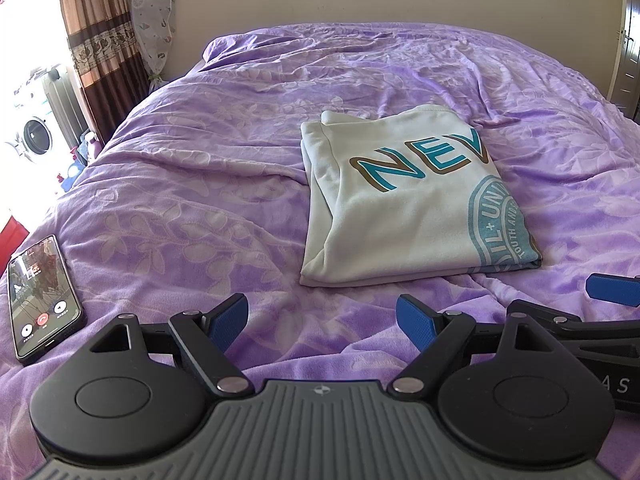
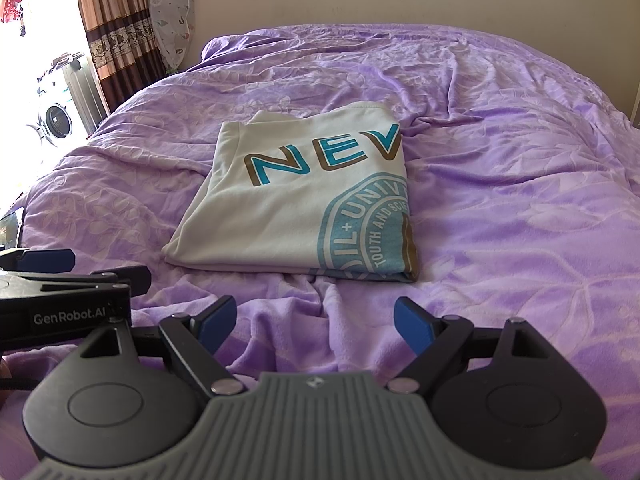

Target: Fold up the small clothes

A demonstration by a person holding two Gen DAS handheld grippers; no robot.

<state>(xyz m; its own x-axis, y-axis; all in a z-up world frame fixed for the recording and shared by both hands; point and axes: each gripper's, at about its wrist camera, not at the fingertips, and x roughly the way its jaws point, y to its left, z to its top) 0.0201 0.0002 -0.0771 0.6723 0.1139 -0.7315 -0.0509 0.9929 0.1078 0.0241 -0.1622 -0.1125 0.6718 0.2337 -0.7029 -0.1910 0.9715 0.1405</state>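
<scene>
Lying folded on the purple bedspread (image 1: 200, 208), the white T-shirt (image 1: 400, 208) (teal lettering up) sits just ahead of both tools. The left gripper (image 1: 322, 316) and right gripper (image 2: 314, 320) gape, holding nothing, near a phone (image 1: 44, 296).

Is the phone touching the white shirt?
Apart. The left wrist view shows the phone lying at the bed's left edge and the folded white shirt in the middle, with a wide stretch of purple blanket between them.

Bright window (image 1: 24, 20) glare left, fisheye-warped edges
</scene>
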